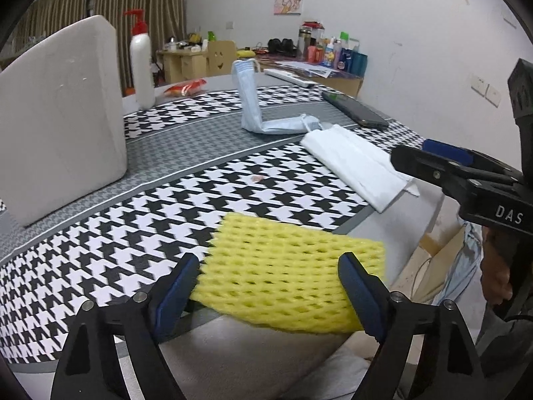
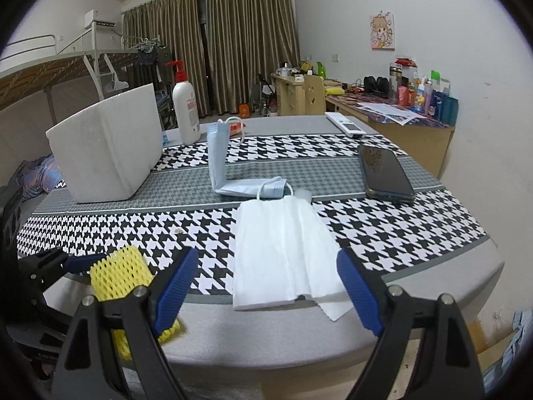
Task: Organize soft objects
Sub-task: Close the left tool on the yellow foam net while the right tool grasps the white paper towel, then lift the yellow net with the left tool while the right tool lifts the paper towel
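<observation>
In the left wrist view the left gripper (image 1: 268, 275) fills the bottom of the frame, angled down toward the near edge of the desk (image 1: 233, 336). Its blue pads (image 1: 176, 286) stand wide on either side of a yellow foam net (image 1: 286, 273), which lies at the lower centre, partly over the desk edge — whether the pads press on it I cannot tell. At the right edge a hand (image 1: 496, 276) grips the black handle of the other tool, whose blue-tipped finger juts in toward the centre right.

In the right wrist view the right gripper (image 2: 268, 283) sits at the bottom centre, tilted down, jaws wide and holding nothing. Between and just beyond them lies a white mask (image 2: 276, 253) on the houndstooth cloth (image 2: 383, 230). A blue mask (image 2: 230, 173), folded with one half upright, sits past it at the centre. The foam net shows at the lower left — the left tool's finger beside it. A white foam box (image 2: 103, 153) stands at the left, a phone (image 2: 383, 173) at the right.
</observation>
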The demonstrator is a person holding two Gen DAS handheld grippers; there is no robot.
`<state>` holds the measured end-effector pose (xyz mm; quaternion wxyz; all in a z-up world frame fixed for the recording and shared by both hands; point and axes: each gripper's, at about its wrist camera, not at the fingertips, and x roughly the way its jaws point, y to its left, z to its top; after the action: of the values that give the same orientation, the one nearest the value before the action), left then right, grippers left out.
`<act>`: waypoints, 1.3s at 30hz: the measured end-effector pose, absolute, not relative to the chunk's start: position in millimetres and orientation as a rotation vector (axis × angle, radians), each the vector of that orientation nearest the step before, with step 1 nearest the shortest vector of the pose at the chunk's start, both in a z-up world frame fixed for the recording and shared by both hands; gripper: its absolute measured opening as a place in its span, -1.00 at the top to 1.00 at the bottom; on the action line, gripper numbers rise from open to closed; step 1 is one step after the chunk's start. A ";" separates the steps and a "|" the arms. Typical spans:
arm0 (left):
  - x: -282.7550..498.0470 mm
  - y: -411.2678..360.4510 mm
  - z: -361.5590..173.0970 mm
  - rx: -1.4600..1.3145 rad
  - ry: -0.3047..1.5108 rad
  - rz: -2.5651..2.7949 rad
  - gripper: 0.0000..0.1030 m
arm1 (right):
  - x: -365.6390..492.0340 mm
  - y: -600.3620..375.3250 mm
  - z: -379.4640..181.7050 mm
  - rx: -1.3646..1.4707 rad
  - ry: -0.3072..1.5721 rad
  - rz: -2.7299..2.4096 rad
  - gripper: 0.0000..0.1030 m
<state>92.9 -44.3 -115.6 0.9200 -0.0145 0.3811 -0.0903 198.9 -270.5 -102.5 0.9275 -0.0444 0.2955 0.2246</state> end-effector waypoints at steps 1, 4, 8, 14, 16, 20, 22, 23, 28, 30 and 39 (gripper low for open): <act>92.7 -44.0 -115.6 -0.030 0.783 -0.185 -0.65 | 199.3 -271.2 -103.1 -0.089 0.607 0.462 -0.72; 90.8 -46.0 -115.4 -0.018 0.779 -0.189 -0.52 | 200.6 -270.8 -104.6 -0.089 0.612 0.461 -0.72; 89.6 -48.5 -113.9 -0.018 0.773 -0.214 -0.20 | 203.3 -270.7 -106.5 -0.087 0.619 0.461 -0.72; 90.0 -53.4 -110.5 -0.015 0.757 -0.272 0.46 | 207.3 -265.7 -110.6 -0.095 0.632 0.474 -0.72; 90.8 -52.3 -108.6 -0.017 0.750 -0.272 0.49 | 209.0 -262.9 -112.2 -0.096 0.637 0.480 -0.72; 93.0 -46.1 -103.9 -0.043 0.732 -0.275 0.52 | 214.8 -258.0 -117.3 -0.106 0.655 0.480 -0.60; 94.0 -44.3 -102.9 -0.045 0.728 -0.273 0.53 | 218.9 -256.4 -121.1 -0.108 0.675 0.485 -0.53; 95.3 -42.9 -103.0 -0.047 0.728 -0.268 0.53 | 220.5 -256.1 -122.5 -0.110 0.681 0.483 -0.46; 99.2 -38.4 -102.4 -0.054 0.726 -0.259 0.53 | 225.7 -253.8 -131.7 -0.133 0.712 0.463 -0.34; 99.9 -37.7 -102.1 -0.056 0.725 -0.256 0.53 | 227.0 -252.8 -134.7 -0.143 0.723 0.456 -0.32; 100.4 -35.0 -103.0 -0.065 0.726 -0.245 0.53 | 223.8 -255.2 -135.0 -0.168 0.730 0.428 0.34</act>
<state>100.4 -35.0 -103.0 0.9269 -0.0318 0.3543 -0.1194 223.8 -255.2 -135.0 0.9084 -0.0813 0.3538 0.2076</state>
